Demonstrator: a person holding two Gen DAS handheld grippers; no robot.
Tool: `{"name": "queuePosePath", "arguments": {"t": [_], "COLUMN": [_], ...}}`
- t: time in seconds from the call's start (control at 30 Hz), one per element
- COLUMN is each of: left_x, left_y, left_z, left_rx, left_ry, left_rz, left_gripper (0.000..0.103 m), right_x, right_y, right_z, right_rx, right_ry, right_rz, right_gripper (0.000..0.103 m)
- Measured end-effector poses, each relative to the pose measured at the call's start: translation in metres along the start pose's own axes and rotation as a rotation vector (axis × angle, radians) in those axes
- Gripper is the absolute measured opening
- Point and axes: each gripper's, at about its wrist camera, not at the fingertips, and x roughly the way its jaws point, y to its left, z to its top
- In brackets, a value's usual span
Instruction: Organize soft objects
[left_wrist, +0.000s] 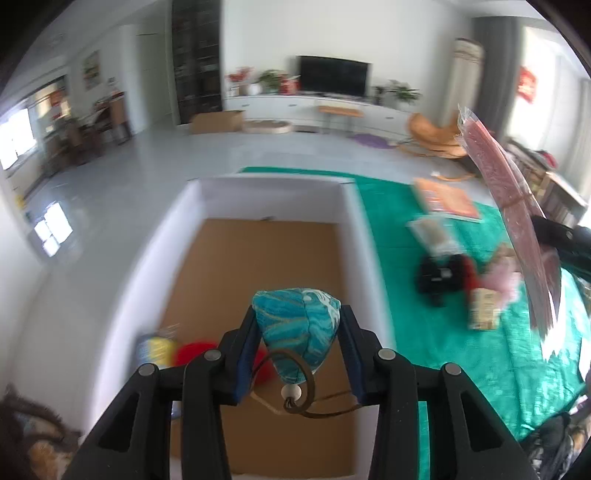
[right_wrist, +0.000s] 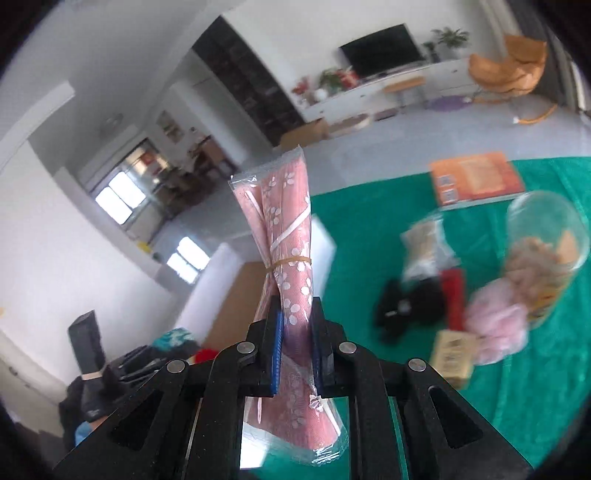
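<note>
Left wrist view: the left gripper (left_wrist: 301, 334) has its blue pads pressed against both sides of a teal patterned pouch (left_wrist: 297, 328), whose brown cord and white bead (left_wrist: 287, 392) dangle below it at lower centre. Behind the pouch lies an open white box (left_wrist: 273, 195) with a brown cardboard floor; a red item (left_wrist: 192, 352) and a yellow-blue one (left_wrist: 155, 347) sit in its lower left corner, blurred. Right of the box spreads a green cloth (left_wrist: 480, 369) with blurred items scattered on it.

Right wrist view: the right gripper (right_wrist: 297, 328) is clamped on a pink flowered bundle in clear plastic (right_wrist: 284, 236), banded with a rubber band (right_wrist: 290, 262) and standing up through frame centre. At right, on the cloth, lie an orange booklet (right_wrist: 476, 177), a pink fluffy item (right_wrist: 496, 325) and a clear jar (right_wrist: 546, 251).
</note>
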Motion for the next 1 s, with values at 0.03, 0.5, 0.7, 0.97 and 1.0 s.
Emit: {"name": "queuePosePath", "arguments": {"t": [0.03, 0.5, 0.7, 0.97, 1.0], "left_x": [-0.001, 0.0, -0.003, 0.062, 0.071], "left_y": [0.016, 0.037, -0.091, -0.214, -0.216], "left_z": [-0.005, -0.043, -0.049, -0.101, -0.103], "left_rx": [-0.024, -0.164, 0.003, 0.174, 0.175], "left_ry": [0.012, -0.085, -0.035, 0.181, 0.177], "left_rz": [0.043, -0.035, -0.353, -0.438, -0.42], "left_gripper": [0.045, 0.102, 0.102, 0.102, 0.102], "right_x": [0.02, 0.054, -0.002, -0.054, -0.054], "right_y": [0.017, -0.023, -0.141, -0.215, -0.214], "right_z": [-0.007, -0.103, -0.151, -0.181, -0.179], "right_rx": [-0.003, -0.129, -0.051, 0.132, 0.14], "right_ry": [0.034, 0.073, -0.031, -0.092, -0.1], "right_rz": [0.041, -0.255, -0.762, -0.903, -0.897], "right_gripper": [0.015, 0.076, 0.076, 0.076, 0.077]}}
